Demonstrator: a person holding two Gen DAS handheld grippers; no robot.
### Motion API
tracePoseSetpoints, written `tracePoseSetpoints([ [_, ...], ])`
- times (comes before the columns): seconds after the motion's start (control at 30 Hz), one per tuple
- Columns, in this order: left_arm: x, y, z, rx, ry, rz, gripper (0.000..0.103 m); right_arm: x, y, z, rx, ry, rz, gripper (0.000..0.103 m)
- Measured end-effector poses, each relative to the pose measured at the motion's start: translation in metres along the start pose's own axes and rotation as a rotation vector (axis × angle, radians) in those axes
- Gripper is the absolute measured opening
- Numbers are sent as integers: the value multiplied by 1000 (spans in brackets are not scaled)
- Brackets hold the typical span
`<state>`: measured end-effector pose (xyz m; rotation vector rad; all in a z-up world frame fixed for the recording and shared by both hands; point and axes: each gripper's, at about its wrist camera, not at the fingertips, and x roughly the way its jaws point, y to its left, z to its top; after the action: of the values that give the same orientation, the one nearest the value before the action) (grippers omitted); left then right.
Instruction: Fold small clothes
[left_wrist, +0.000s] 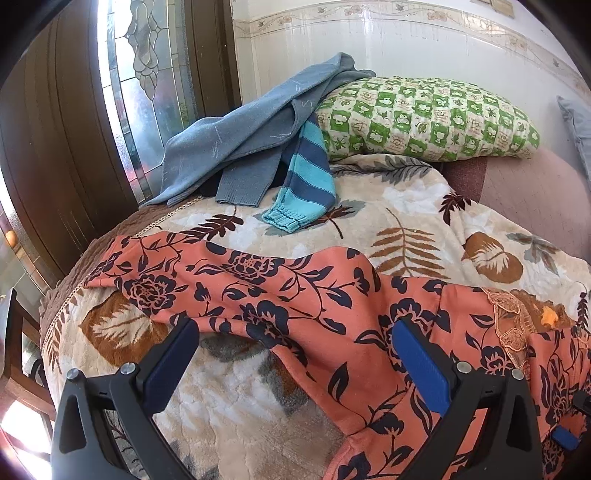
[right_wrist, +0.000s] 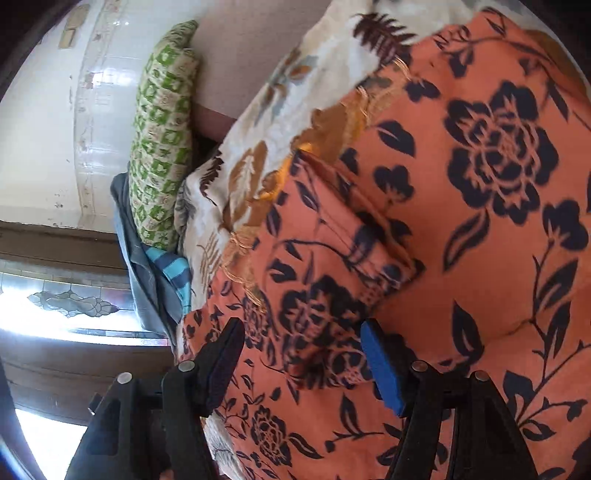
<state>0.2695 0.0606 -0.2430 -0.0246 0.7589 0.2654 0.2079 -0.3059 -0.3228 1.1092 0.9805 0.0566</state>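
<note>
An orange garment with dark navy flowers (left_wrist: 303, 295) lies spread on the leaf-print blanket (left_wrist: 369, 206), one sleeve stretched to the left. My left gripper (left_wrist: 295, 332) is open just above the sleeve, holding nothing. In the right wrist view the same garment (right_wrist: 461, 229) fills the frame with a folded sleeve across it. My right gripper (right_wrist: 301, 332) is open close over the cloth, with fabric between the fingers but not clamped. The lace neckline (left_wrist: 513, 325) shows at the right.
A grey-blue sweater (left_wrist: 240, 136) and a blue striped sleeve (left_wrist: 306, 177) lie piled at the back. A green checked pillow (left_wrist: 424, 118) leans on the tiled wall. A stained-glass window (left_wrist: 144, 74) and the bed's left edge (left_wrist: 62, 302) are at the left.
</note>
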Motion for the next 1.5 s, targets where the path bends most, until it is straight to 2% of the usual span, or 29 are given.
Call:
tracePoseSetpoints([
  [0.13,-1,2,0,4,-6,4,103,7,11,2,-3,-30,5,69],
  [0.27,0,12,3,-30,-5,6,103,23,44,7,-61,-73,-20,69],
  [0.4,2,17,4,-16,-20,60,103,34,123,-30,-366,-26,78,69],
  [0.5,8,23,3,-21,8,77,103,30,172,-65,-612,-15,122,69],
  [0.57,11,27,3,-28,19,88,103,30,181,-76,-700,27,101,69],
  [0.63,10,29,3,-39,18,90,103,26,174,-77,-732,18,37,69],
  [0.7,9,27,3,-40,14,80,103,17,154,-66,-704,-15,-13,69],
  [0.87,0,-1,0,25,-20,10,103,-27,75,-10,-437,-144,-74,69],
  [1.03,-12,-48,-7,137,-65,-86,103,-75,-3,35,-200,-253,-44,69],
  [1.07,-9,-58,-9,167,-52,-89,103,-78,-17,42,-172,-249,-45,69],
  [1.13,5,-80,-19,247,14,-70,103,-70,-48,52,-88,-202,-128,69],
  [1.17,15,-91,-27,293,65,-52,103,-64,-63,54,-56,-171,-147,60],
  [1.23,36,-106,-44,368,175,-33,103,-70,-73,51,-70,-200,-97,50],
  [1.33,27,-107,-49,356,117,-19,103,-77,-69,42,-135,-197,-109,47],
  [1.4,13,-100,-48,359,72,-52,103,-81,-62,34,-171,-204,-117,47],
  [1.5,-11,-69,-45,308,21,-67,103,-81,-49,27,-204,-196,-15,46],
])
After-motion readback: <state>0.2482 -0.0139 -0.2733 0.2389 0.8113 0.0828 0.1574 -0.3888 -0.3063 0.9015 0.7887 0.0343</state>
